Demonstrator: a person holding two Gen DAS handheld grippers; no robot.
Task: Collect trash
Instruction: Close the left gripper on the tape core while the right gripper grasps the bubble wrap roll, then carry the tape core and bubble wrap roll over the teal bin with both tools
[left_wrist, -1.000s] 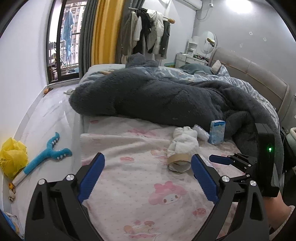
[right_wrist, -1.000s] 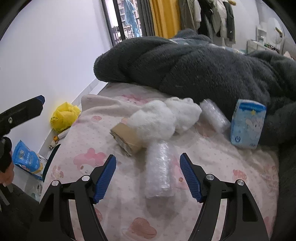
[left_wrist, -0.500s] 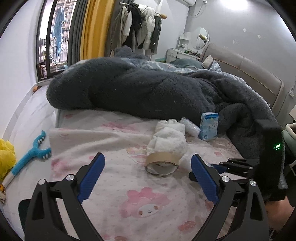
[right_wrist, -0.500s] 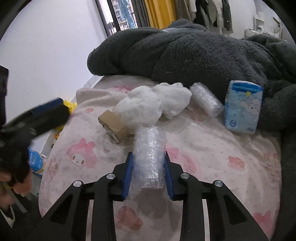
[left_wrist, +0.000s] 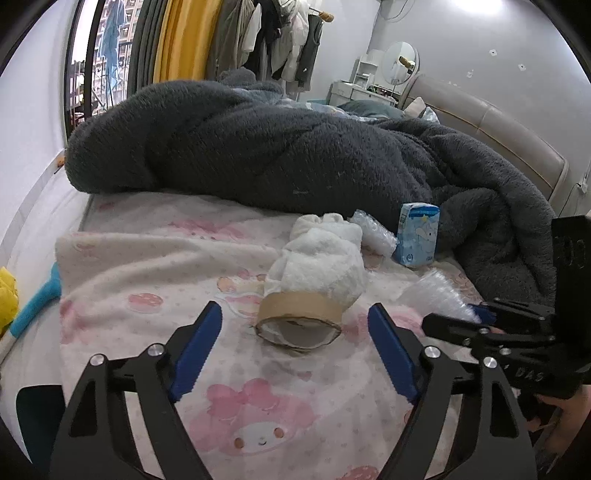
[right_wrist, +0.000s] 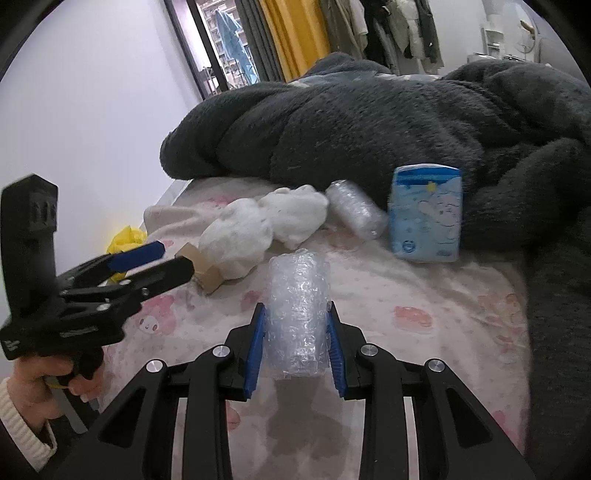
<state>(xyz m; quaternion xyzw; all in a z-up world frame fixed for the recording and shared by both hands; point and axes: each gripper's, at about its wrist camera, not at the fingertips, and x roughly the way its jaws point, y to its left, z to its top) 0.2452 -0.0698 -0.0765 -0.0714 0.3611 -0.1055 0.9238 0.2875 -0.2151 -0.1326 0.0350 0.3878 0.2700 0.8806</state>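
Note:
My right gripper (right_wrist: 295, 347) is shut on a bubble wrap roll (right_wrist: 298, 310) and holds it a little above the pink bed sheet (right_wrist: 424, 288). My left gripper (left_wrist: 295, 350) is open, its jaws on either side of a brown cardboard tape core (left_wrist: 299, 319) lying on the sheet. A white crumpled cloth wad (left_wrist: 321, 258) rests against the core. A second bubble wrap roll (right_wrist: 356, 210) and a blue tissue pack (right_wrist: 426, 214) lie further back by the blanket. The held roll also shows in the left wrist view (left_wrist: 436, 291).
A dark grey fluffy blanket (left_wrist: 277, 155) covers the far half of the bed. A yellow bag (left_wrist: 7, 295) and a blue toy (left_wrist: 33, 310) lie on the floor at left. The headboard (left_wrist: 491, 125) is at right.
My right gripper closed on the bubble wrap roll and lifted it slightly. My left gripper moved forward and lower over the bed, to the cardboard core, staying open.

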